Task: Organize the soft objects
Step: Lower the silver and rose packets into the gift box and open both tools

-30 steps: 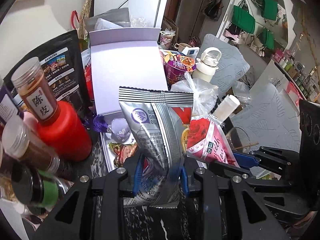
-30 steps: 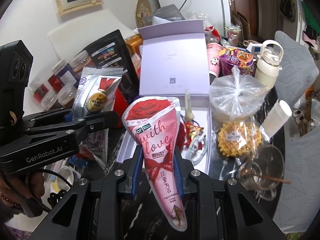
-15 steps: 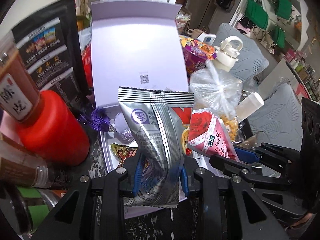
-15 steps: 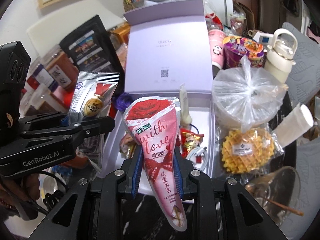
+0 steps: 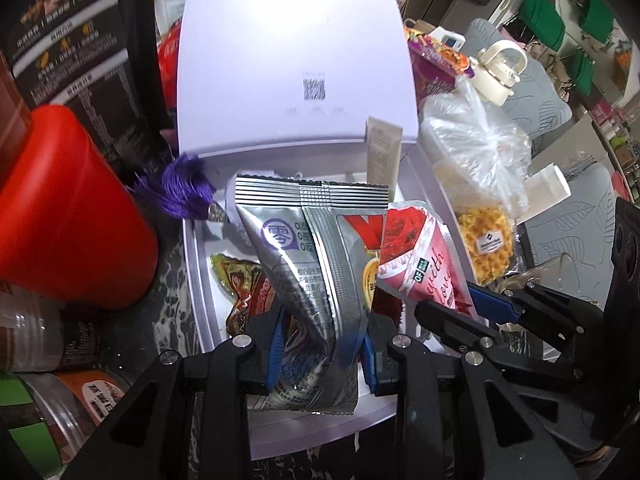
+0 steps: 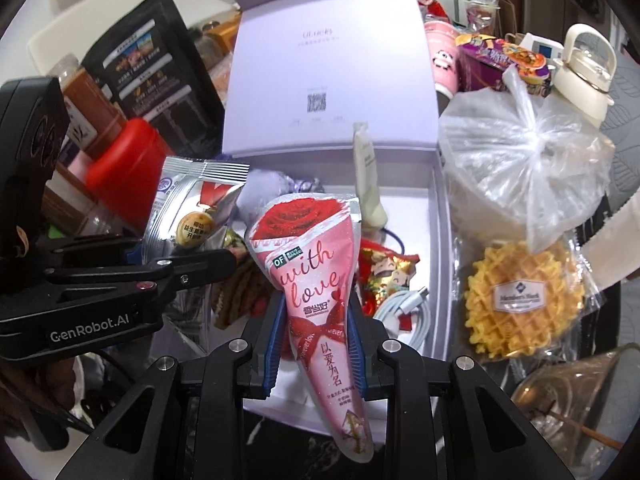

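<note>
Both packets hang upright over the near end of the open lavender gift box (image 6: 438, 216). The left gripper (image 5: 322, 350) has its jaws clamped on the silver snack packet (image 5: 312, 264); just to its right, the right gripper (image 6: 316, 346) pinches the pink rose cone packet (image 6: 316, 280). The box's tray lies directly below and ahead, equally close to both.

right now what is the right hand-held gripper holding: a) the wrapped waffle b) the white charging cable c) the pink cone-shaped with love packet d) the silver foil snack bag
c: in the right wrist view the right hand-held gripper has its blue pads closed on the pink cone-shaped packet above the open lilac box, while the silver foil snack bag is in the left hand-held gripper.
</note>
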A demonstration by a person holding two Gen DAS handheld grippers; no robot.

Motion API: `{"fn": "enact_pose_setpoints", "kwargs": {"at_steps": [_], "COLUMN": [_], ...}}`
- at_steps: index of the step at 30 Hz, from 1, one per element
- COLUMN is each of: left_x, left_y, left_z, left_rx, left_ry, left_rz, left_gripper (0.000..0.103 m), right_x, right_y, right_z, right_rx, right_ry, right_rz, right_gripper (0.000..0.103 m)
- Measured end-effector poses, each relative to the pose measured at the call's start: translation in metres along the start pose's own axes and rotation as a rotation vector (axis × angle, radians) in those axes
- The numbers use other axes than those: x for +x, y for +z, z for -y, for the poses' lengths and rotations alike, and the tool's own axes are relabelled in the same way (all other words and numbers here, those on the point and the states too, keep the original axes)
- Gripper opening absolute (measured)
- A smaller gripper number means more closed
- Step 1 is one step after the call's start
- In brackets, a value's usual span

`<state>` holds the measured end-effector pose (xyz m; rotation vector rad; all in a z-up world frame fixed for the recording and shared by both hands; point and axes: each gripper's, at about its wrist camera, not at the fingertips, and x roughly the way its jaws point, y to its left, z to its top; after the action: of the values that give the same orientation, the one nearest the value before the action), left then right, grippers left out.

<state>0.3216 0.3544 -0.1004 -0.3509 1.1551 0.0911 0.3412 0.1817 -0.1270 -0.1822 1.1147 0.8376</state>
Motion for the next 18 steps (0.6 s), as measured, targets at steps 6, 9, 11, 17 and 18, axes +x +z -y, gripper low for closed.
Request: {"fn": "enact_pose_setpoints", "kwargs": {"at_steps": [6, 9, 11, 17, 18], "left_x": [0.017, 0.026, 0.029, 0.035, 0.036], "left_y": [-0.008, -0.011, -0.012, -0.013, -0.013], "left_z": [0.000, 0.002, 0.002, 0.005, 0.006], "left_rx": [-0.002, 0.000, -0.007, 0.006, 0.008], "left_ry": [-0.005, -0.003, -0.009, 0.018, 0.023], "left_rz": [-0.040, -0.059, -0.069, -0.074, -0.077], "left_gripper": [0.031, 0.031, 0.031, 0.031, 0.031], "right_x": [0.017, 0.024, 0.027, 0.031, 0.031], "right_y": [-0.008, -0.008, -0.008, -0.010, -0.010], "right_z": [-0.006, -0.005, -0.004, -0.003, -0.004], "right_rx": [-0.016, -0.016, -0.010, -0.005, -0.007], "right_ry": [-0.008, -0.012, -0.014, -0.024, -0.026], "right_rz": [-0.012, -0.020, -0.027, -0.046, -0.048], "right_gripper": [0.028, 0.029, 0.031, 0.037, 0.037]}}
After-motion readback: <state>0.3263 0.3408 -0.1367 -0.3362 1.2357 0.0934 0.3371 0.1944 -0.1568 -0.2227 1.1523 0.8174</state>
